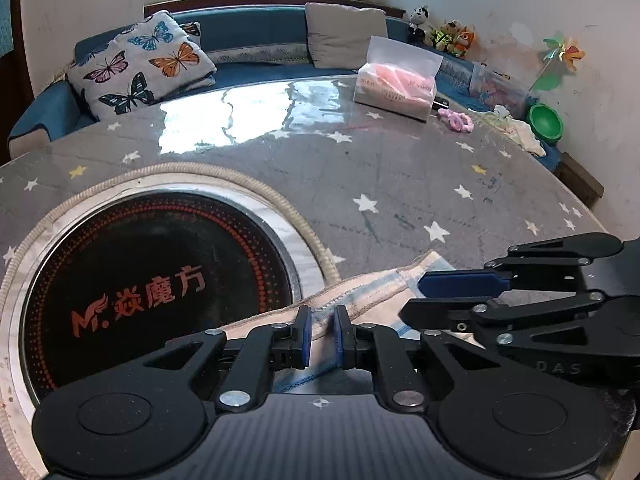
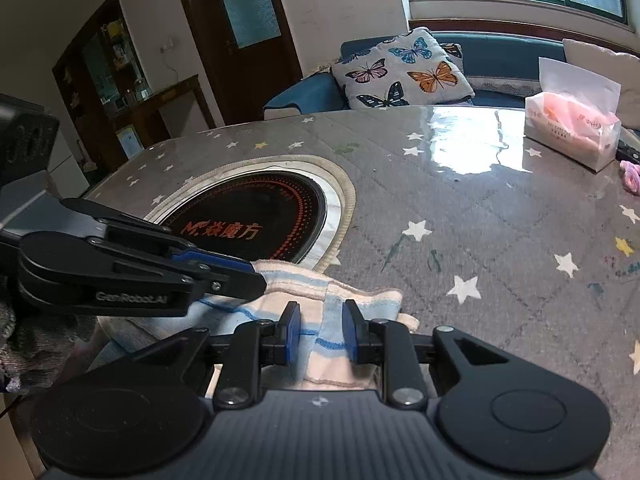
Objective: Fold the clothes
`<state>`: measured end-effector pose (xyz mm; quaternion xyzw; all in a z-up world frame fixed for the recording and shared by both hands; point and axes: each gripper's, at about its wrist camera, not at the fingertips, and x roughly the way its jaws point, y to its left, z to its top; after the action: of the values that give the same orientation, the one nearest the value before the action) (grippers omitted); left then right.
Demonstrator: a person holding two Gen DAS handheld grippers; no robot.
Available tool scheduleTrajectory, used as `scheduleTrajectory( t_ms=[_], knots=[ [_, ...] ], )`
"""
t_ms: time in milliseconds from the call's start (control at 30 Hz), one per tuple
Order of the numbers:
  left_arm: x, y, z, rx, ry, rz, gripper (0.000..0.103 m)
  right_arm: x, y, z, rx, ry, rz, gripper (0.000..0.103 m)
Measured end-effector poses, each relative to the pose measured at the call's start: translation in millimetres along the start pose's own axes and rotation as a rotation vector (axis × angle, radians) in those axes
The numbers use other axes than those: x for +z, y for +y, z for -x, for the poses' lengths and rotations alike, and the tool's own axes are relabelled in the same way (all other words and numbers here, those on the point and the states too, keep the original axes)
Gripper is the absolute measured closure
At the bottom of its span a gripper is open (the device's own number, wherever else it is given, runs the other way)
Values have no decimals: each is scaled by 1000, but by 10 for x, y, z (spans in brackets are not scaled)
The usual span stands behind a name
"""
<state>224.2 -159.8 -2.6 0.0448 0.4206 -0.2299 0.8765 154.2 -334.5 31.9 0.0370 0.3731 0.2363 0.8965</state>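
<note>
Both grippers at the garment on the table's near edge, beside the inset cooktop.

I have the left gripper (image 1: 322,334) with jaws narrowly parted around a fold of the cloth (image 1: 360,292); whether the pads actually bite I cannot tell. The right gripper (image 2: 320,330) has its jaws spread, with fabric lying loose between them. The cloth, pale pink and blue, is bunched at the near edge of the table (image 1: 400,184), one end touching the rim of the cooktop (image 1: 160,292). Risks, as I judge them: thin seam slipping out, bunched layers caught together, the two grippers clashing this close.
</note>
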Motion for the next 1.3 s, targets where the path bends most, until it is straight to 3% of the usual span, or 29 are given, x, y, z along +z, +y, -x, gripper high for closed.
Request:
scheduleTrajectory(
  t_ms=[267, 500, 700, 933, 1067, 1300],
  knots=[
    [59, -122, 151, -27, -43, -16, 90, -9, 19, 142, 0, -30, -3, 80],
    [36, -193, -13, -12, -14, -36, 90, -97, -37, 213, -29, -7, -15, 81],
    [-44, -173, 211, -12, -39, -25, 85, -134, -10, 404, -23, -47, -33, 80],
    [-264, -274, 408, -35, -40, -25, 78, -399, 119, 533, 2, -9, -5, 80],
    [-381, -372, 530, -45, -46, -44, 64, -494, 137, 556, -4, 3, -17, 80],
    [-634, -522, 725, -43, -58, -94, 49, -614, 314, 783, 29, -5, 36, 79]
  ],
)
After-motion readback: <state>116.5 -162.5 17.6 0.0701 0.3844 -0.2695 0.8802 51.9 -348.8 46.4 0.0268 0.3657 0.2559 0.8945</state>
